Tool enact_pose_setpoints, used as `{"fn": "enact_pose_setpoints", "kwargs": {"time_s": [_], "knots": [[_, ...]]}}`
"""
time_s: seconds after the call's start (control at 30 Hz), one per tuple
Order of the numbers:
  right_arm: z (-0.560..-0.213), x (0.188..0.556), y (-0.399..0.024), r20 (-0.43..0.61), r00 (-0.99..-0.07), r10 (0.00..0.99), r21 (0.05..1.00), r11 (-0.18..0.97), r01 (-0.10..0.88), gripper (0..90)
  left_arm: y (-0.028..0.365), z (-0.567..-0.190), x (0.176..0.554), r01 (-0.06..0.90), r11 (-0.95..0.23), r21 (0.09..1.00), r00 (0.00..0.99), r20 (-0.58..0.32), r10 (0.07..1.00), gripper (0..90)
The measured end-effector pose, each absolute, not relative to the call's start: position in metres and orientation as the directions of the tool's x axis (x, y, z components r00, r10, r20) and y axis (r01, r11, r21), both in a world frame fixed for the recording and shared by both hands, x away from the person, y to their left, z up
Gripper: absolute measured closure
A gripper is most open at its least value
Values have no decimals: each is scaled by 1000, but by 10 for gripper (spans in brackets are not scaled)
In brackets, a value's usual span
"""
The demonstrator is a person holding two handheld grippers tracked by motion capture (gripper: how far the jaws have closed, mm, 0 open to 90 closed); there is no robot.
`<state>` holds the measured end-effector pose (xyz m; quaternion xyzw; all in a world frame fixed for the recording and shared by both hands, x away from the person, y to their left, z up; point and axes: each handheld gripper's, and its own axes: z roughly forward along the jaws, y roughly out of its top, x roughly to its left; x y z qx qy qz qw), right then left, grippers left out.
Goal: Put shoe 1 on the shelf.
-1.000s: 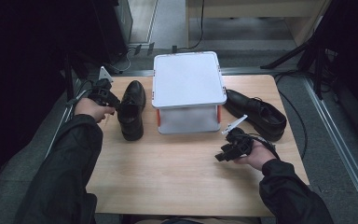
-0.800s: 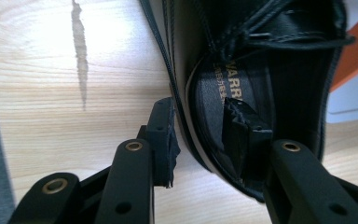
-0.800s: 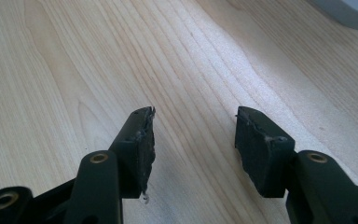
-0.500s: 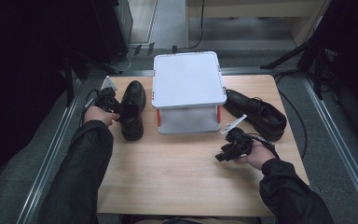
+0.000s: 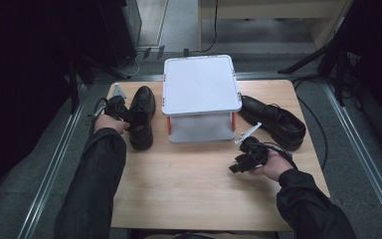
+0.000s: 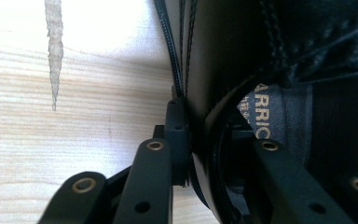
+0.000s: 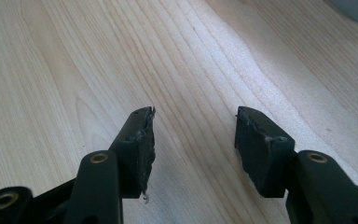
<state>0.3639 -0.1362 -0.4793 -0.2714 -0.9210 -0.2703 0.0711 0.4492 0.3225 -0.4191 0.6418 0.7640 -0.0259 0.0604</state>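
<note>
A black leather shoe lies on the wooden table, left of a white box. My left gripper sits at its left side. In the left gripper view my left gripper has one jaw outside the shoe and one inside the opening. The jaws have just been closing, and the shoe's side wall is pinched between them. A second black shoe lies right of the box. My right gripper rests low at the front right. In its own view my right gripper stands open over bare wood.
A white lidded box with orange latches stands at the back middle of the table, between the two shoes. Metal rails run along both sides of the table. Dark stands and cables lie on the floor behind and to the right.
My left hand has come down onto the left shoe and its jaws have closed on the shoe's side. The right hand and both shoes have stayed in place.
</note>
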Motion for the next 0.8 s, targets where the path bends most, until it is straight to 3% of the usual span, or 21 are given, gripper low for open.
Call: {"fn": "enact_pose_setpoints", "kwargs": {"time_s": [0.27, 0.47, 0.8], "knots": [[-480, 365, -135, 283, -848, 448, 463, 710, 530, 485, 328, -415, 452, 966, 257, 31, -250, -149, 957, 843], [-479, 365, -137, 284, -845, 453, 464, 706, 535, 488, 342, -405, 452, 946, 324, 16, -312, -229, 922, 852], [-479, 364, -137, 284, -847, 451, 463, 709, 532, 495, 355, -350, 454, 938, 339, 79, -313, -234, 920, 859]]}}
